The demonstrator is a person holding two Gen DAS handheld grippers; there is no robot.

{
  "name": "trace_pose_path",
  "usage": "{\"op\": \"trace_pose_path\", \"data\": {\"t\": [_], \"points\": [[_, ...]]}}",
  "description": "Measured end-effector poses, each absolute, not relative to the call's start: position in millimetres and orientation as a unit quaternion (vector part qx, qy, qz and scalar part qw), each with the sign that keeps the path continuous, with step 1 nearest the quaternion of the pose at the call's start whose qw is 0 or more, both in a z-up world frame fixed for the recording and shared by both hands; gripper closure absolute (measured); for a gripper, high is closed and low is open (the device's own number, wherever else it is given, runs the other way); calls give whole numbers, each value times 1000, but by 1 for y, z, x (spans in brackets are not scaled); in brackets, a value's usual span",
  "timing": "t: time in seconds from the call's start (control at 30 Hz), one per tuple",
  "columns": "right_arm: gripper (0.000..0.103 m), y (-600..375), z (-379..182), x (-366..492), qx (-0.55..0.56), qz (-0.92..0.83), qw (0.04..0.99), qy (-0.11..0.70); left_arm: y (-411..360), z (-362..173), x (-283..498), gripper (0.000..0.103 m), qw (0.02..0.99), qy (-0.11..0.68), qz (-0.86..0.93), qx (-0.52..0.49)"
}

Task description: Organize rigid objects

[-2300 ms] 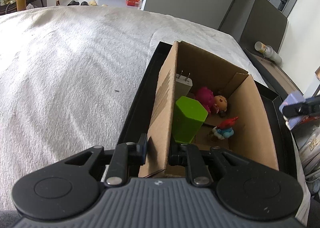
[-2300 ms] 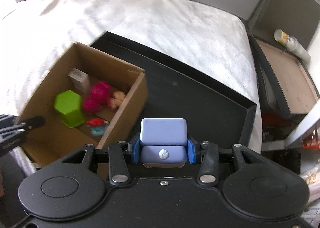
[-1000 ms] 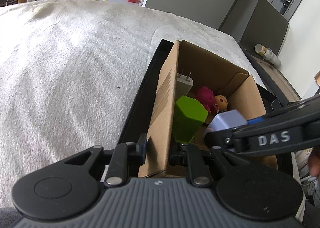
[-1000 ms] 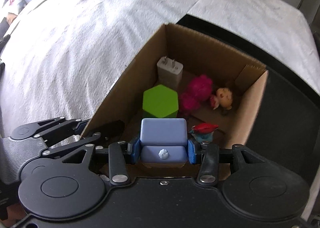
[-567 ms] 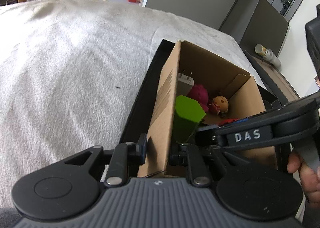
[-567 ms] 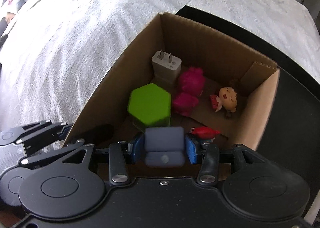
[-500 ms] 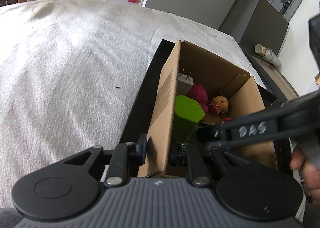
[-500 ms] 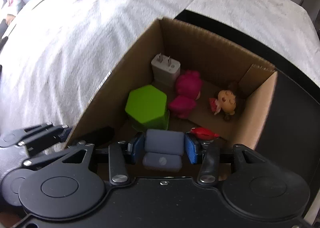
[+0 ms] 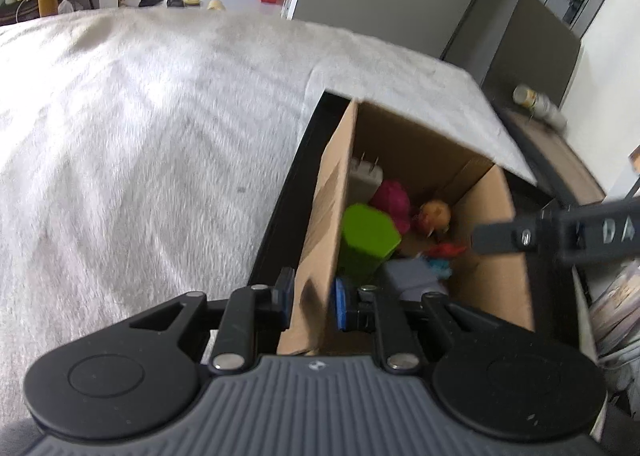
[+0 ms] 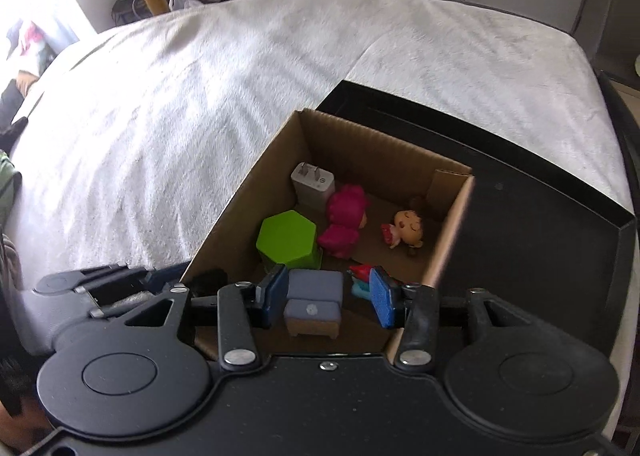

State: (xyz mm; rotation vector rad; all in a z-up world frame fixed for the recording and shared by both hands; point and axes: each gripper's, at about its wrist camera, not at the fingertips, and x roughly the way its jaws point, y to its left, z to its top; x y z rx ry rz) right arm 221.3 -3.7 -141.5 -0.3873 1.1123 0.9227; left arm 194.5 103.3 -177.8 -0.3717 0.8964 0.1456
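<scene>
Left wrist view
Left gripper [image 9: 310, 302]: its blue-padded fingers straddle the near-left wall of the open brown cardboard box [image 9: 320, 216], one pad outside, one inside, pinching the cardboard.
Box contents: a lime-green hexagonal block [image 9: 368, 242] against the left wall; behind it a white plug adapter [image 9: 365, 175], a magenta plush figure [image 9: 394, 200] and a small doll head [image 9: 436, 216]; nearer, a pale blue miniature armchair [image 9: 414, 280] beside a red-and-blue toy [image 9: 442, 256].
Right gripper: only one dark arm enters from the right, above the box; blurred.
Surroundings: the box sits in a black shallow tray [image 9: 288, 184] on a white fuzzy blanket [image 9: 140, 144].

Right wrist view
Right gripper [image 10: 328, 296]: fingers spread wide, pads clear of the armchair on both sides.
Armchair [image 10: 314, 302]: upright on the box floor at the near end, between the pads, just in front of the green block [image 10: 288, 238].
Other contents: adapter [image 10: 312, 184], magenta figure [image 10: 346, 218], doll [image 10: 406, 232], red-and-blue toy [image 10: 360, 276].
Left gripper [image 10: 160, 276]: at the box's near-left wall.
Tray [image 10: 540, 236]: bare to the right of the box [image 10: 452, 232].
</scene>
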Motion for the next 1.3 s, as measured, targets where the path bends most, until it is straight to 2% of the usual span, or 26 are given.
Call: {"op": "trace_pose_path", "data": {"t": [0.13,0.23,0.47,0.57,0.63,0.7,0.93,1.1,1.3], "points": [[58,-12,-139,232,-155,409,743,507,99,-151,194,85,891,421,65,-156],[57,-28,-131,234,-138,400,752,505,94,-131,191,80,900,410,63,-137],[44,-70,-114,238,-89,378,777,494,78,-95,186,56,905,407,66,-104],[41,-89,-109,239,-68,363,790,488,70,-84,185,43,908,403,68,-91],[36,-101,-105,238,-54,359,795,485,66,-77,184,35,907,405,72,-88],[26,-111,-100,236,-43,356,802,479,60,-71,181,28,908,405,70,-83],[18,-141,-83,228,-8,355,815,458,42,-52,170,18,908,410,64,-64],[6,-161,-72,223,13,348,826,443,37,-37,159,14,909,407,65,-67],[0,-182,-63,216,24,327,843,427,35,-22,145,9,910,404,57,-75]]}}
